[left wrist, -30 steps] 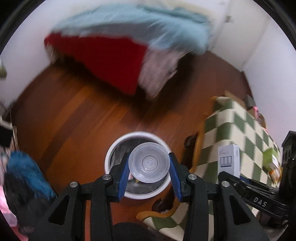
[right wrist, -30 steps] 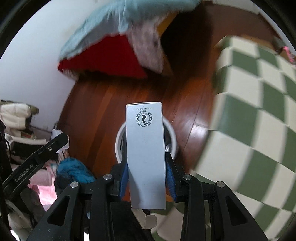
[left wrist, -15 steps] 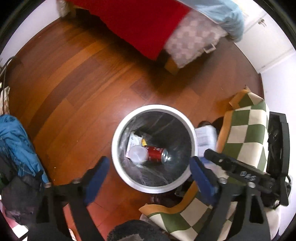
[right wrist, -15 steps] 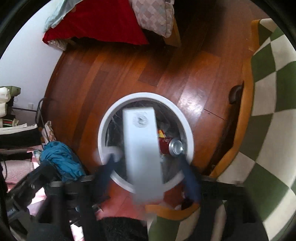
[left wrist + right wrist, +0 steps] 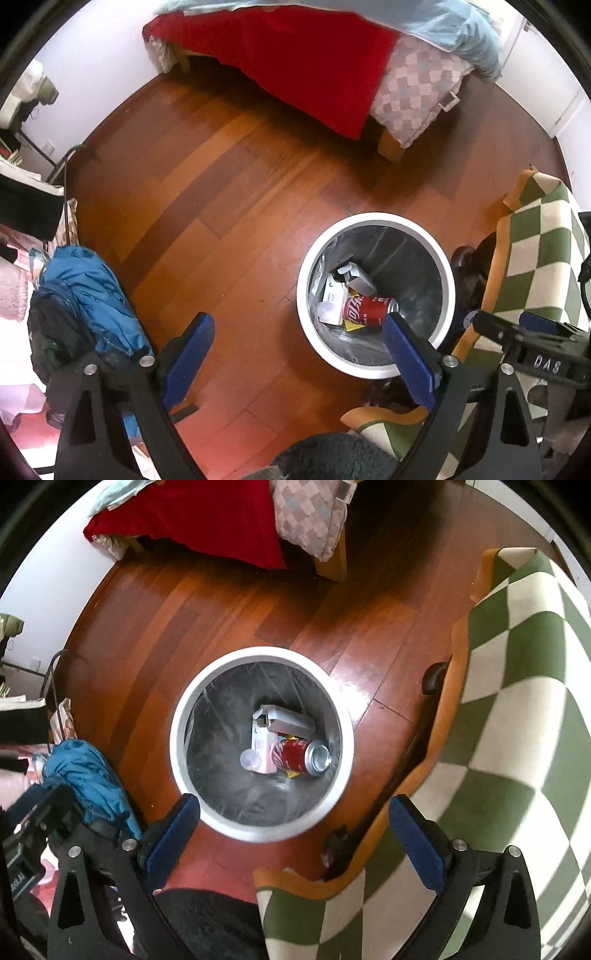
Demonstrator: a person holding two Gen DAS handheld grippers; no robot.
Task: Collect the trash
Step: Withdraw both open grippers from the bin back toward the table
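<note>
A white round trash bin point(image 5: 375, 221) point(image 5: 258, 653) with a clear liner stands on the wood floor. Inside lie a red soda can point(image 5: 365, 308) point(image 5: 299, 757), a clear plastic cup point(image 5: 327, 310) point(image 5: 251, 760), a grey box point(image 5: 356, 278) point(image 5: 288, 720) and a white carton point(image 5: 260, 744). My left gripper point(image 5: 299, 354) hangs open above the floor, left of the bin, with nothing between its blue pads. High over the bin's near rim, my right gripper point(image 5: 295, 830) is open and holds nothing. The right gripper's body point(image 5: 535, 354) shows at the right edge of the left wrist view.
A bed with a red cover point(image 5: 295, 59) point(image 5: 207, 513) stands at the back. A green and white checkered cloth point(image 5: 543, 251) point(image 5: 517, 701) covers furniture on the right. A blue jacket point(image 5: 88, 291) point(image 5: 85, 775) and a pile of clothes lie at the left.
Both grippers opened: the clear cup dropped from the left one and the grey box from the right one, and both now lie in the bin. The left gripper has shifted left of the bin.
</note>
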